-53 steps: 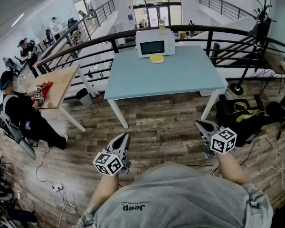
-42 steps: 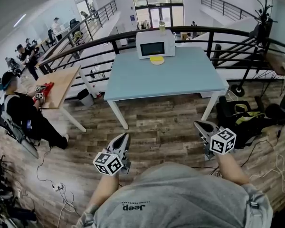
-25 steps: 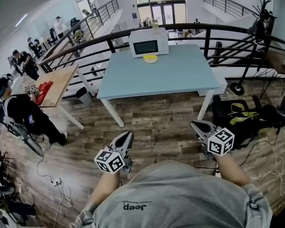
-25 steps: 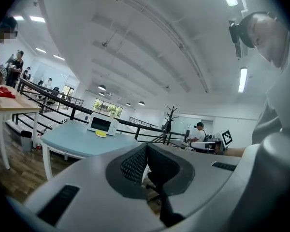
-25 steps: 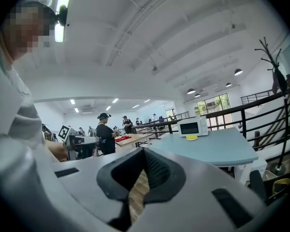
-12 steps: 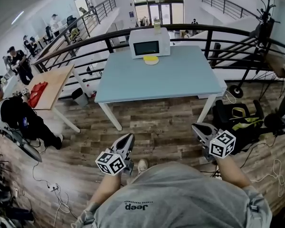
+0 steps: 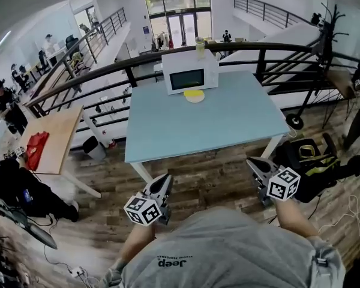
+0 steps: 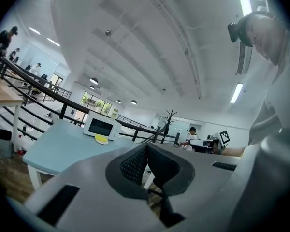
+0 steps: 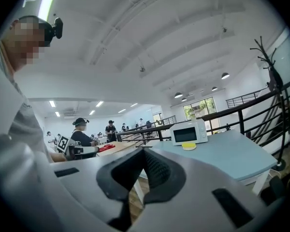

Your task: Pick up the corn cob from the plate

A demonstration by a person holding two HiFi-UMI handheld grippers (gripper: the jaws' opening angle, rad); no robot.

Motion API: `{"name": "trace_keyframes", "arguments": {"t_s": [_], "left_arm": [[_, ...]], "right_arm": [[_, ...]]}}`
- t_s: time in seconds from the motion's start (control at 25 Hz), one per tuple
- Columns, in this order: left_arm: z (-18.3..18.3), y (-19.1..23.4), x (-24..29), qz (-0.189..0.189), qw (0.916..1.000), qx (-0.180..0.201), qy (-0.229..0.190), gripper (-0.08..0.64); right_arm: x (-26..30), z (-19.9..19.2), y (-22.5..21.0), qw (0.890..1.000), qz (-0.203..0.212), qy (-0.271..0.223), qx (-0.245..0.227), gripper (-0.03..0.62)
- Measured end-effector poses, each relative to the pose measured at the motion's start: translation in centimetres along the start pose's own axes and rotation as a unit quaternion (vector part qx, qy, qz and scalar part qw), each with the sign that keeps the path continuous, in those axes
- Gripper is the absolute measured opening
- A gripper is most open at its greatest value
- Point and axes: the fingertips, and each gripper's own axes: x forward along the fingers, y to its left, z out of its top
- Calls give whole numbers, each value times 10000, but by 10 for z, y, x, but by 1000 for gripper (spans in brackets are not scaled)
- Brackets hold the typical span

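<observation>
We find the blue counter (image 7: 222, 128) broad and open over its whole near half and along both sides, so jaws can pass in low across the near edge. At its far edge the white microwave (image 7: 189, 78) stands with a bottle (image 7: 200, 44) on top. The yellow plate (image 7: 195, 96) lies just before its door, open to us from the front and both sides. Behind, the microwave and the black railing (image 7: 261, 59) close the way. The wood floor (image 7: 204, 170) between us and the counter is free. Only the near counter leg (image 7: 141, 171) stands ahead of the left gripper (image 7: 164, 182). A heap of dark bags (image 7: 315, 161) crowds the floor just beside the right gripper (image 7: 254, 164).
</observation>
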Motion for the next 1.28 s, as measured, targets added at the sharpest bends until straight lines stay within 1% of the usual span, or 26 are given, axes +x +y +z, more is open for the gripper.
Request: {"name": "trace_keyframes", "arguments": {"t_s": [0.16, 0.28, 0.44, 0.56, 0.76, 0.92, 1.04, 1.2, 1.28], "left_arm": [[19, 56, 4, -73, 9999, -49, 56, 18], [24, 83, 11, -103, 9998, -104, 107, 18], [29, 106, 17, -129, 9996, -179, 178, 18], [31, 123, 23, -80, 9995, -199, 228, 18], [39, 136, 41, 23, 9996, -176, 241, 18], [42, 141, 66, 200, 9992, -151, 311, 18], [39, 148, 103, 383, 9986, -122, 331, 18], [33, 158, 188, 650, 9974, -114, 279, 18], [34, 161, 243, 750, 9967, -240, 207, 18]], "right_arm": [[56, 7, 8, 10000, -65, 36, -9, 15], [83, 5, 8, 9999, -68, 101, 9, 15], [112, 5, -1, 9997, -130, 177, 112, 15], [129, 8, -9, 9997, -102, 191, 112, 15], [147, 14, -34, 9997, -33, 151, 189, 15], [163, 17, -73, 9992, 80, 110, 384, 15], [175, 20, -117, 9988, 215, 137, 414, 15], [200, 27, -206, 9979, 486, 148, 407, 15], [218, 36, -257, 9969, 631, 204, 434, 15]]}}
